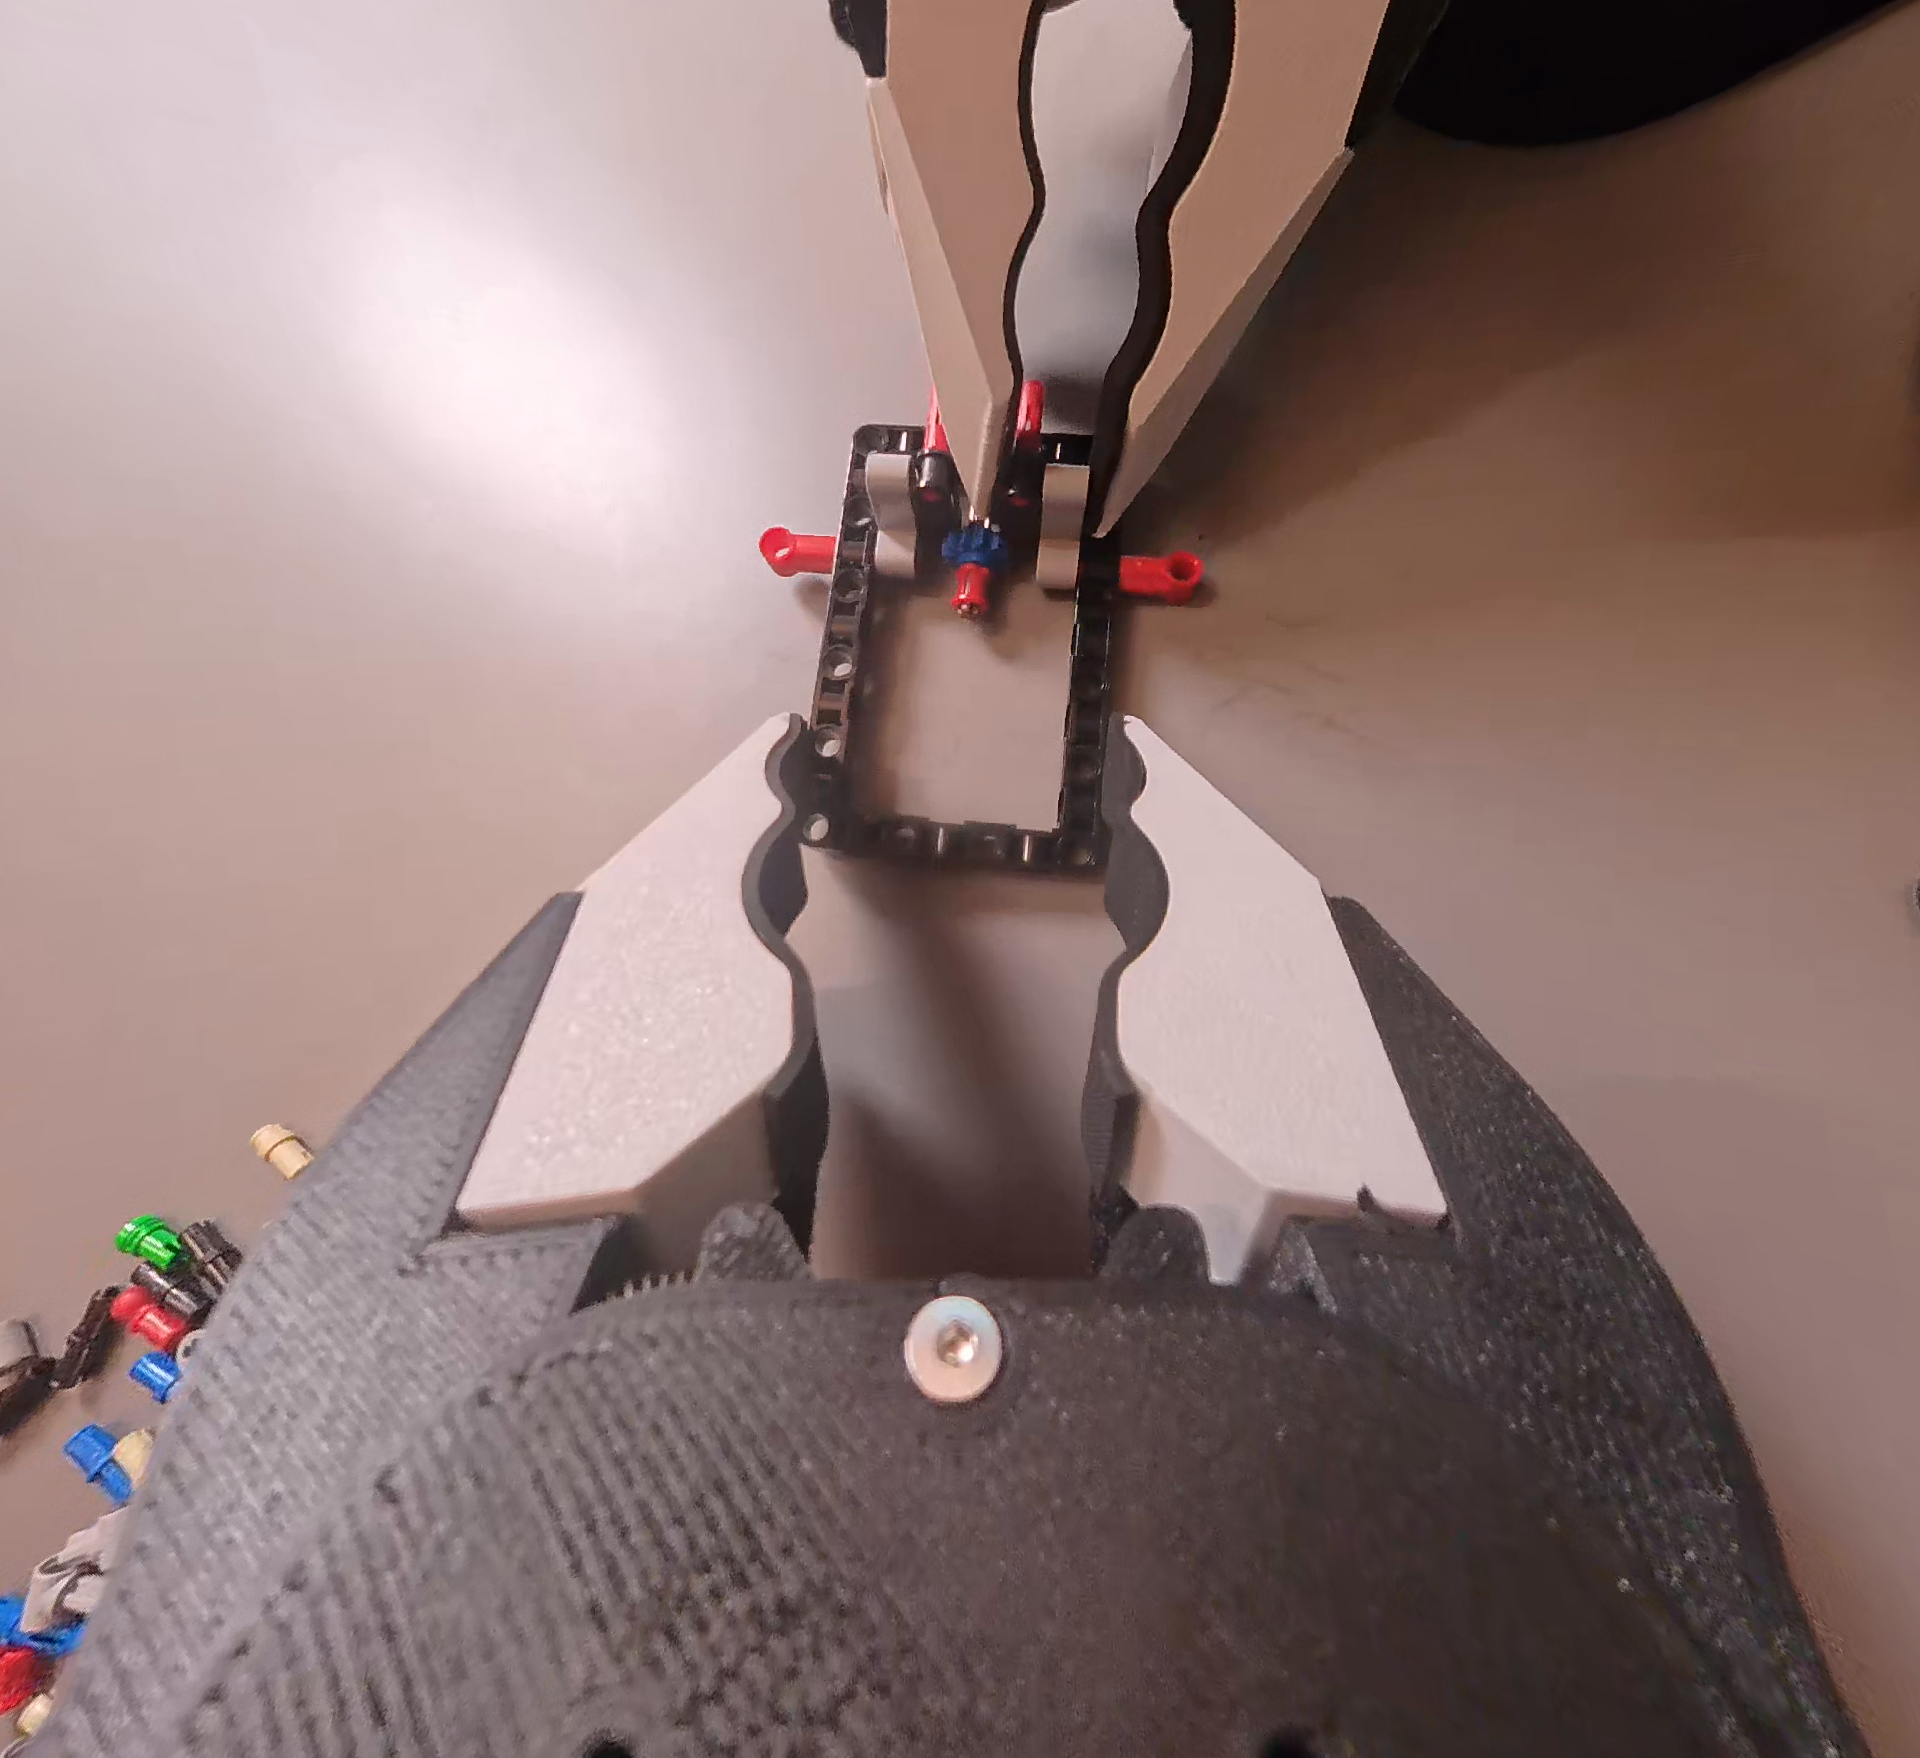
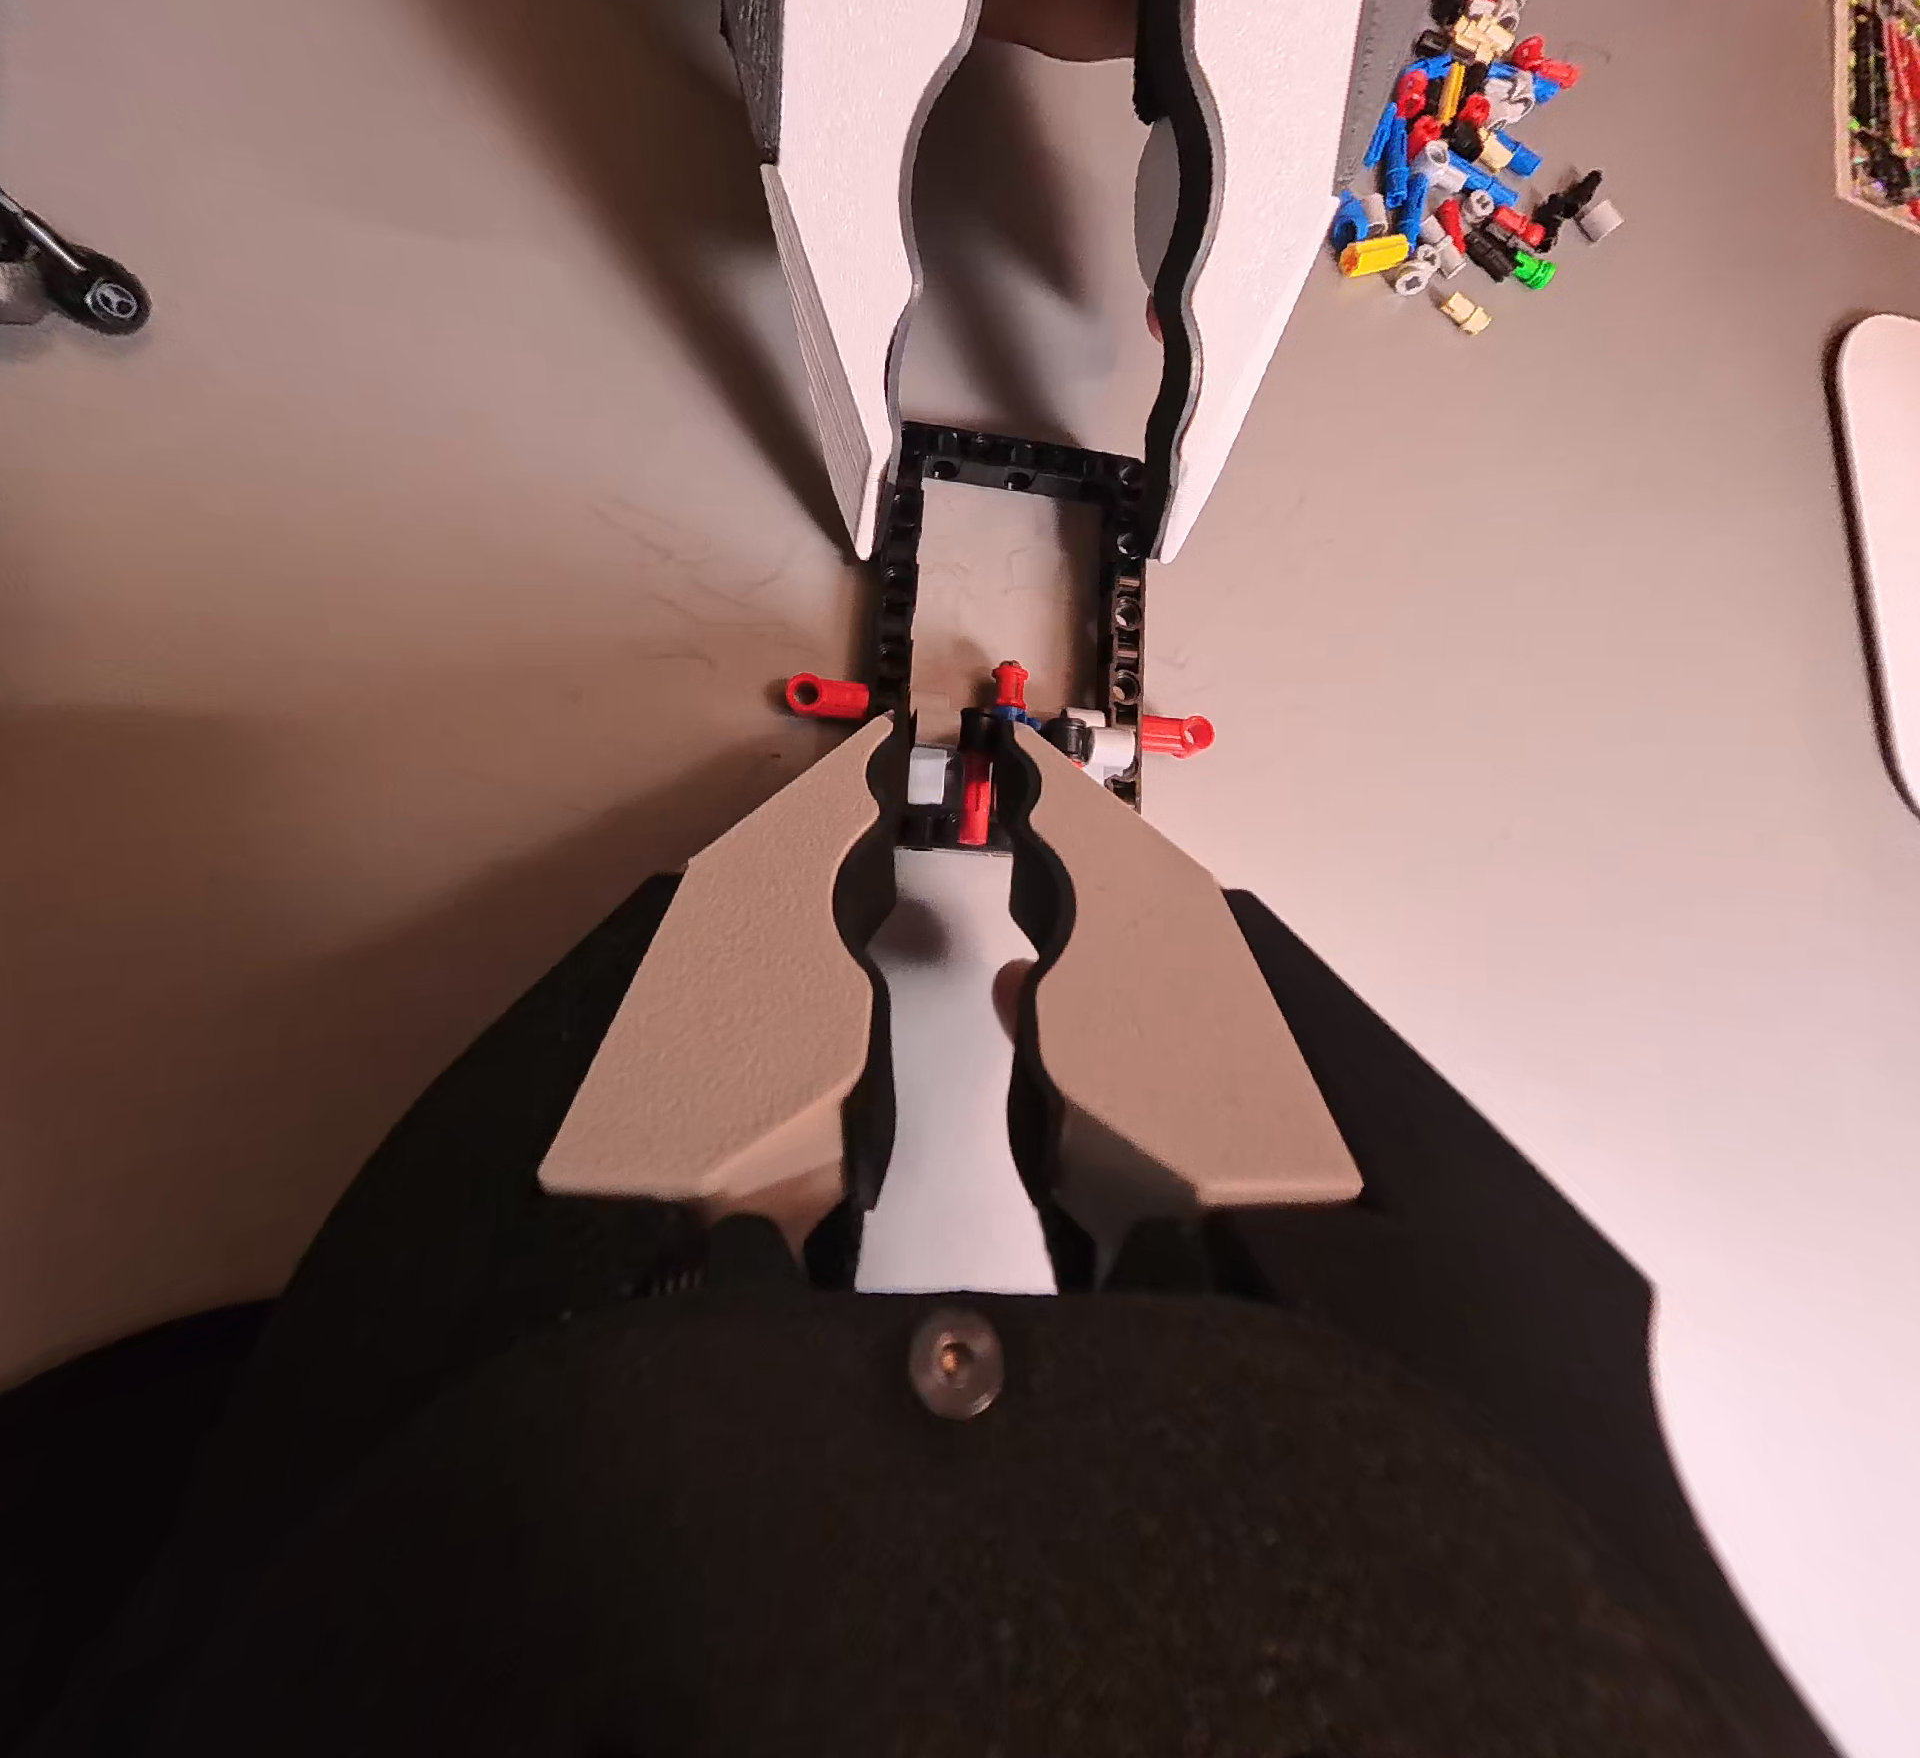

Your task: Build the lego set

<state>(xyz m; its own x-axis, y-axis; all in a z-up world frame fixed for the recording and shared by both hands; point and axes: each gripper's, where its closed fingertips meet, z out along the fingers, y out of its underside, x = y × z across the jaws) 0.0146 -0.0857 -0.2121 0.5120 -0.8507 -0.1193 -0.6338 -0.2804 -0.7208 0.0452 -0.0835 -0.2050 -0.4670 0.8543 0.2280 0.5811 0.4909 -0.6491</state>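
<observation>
Bracing the rectangular black plastic lego frame [image 1: 951, 721] flat on the bench [image 1: 416, 358], left claw [image 1: 956, 752] grips its near end. Opposite, right claw [image 2: 948, 758] pinches the small red pin [image 2: 975, 799]; press straight, don't twist.

Light falls from above, warm and fairly bright. In the left wrist view a broad glare patch whitens the bench [image 1: 436, 378] at the upper left, while the right half lies in duller shade. In the right wrist view soft shadows spread beside the fingers [image 2: 758, 970]. Both pictures bulge at the edges (wide-angle lens), and the loose pieces [image 1: 94, 1376] at the left border blur.
</observation>
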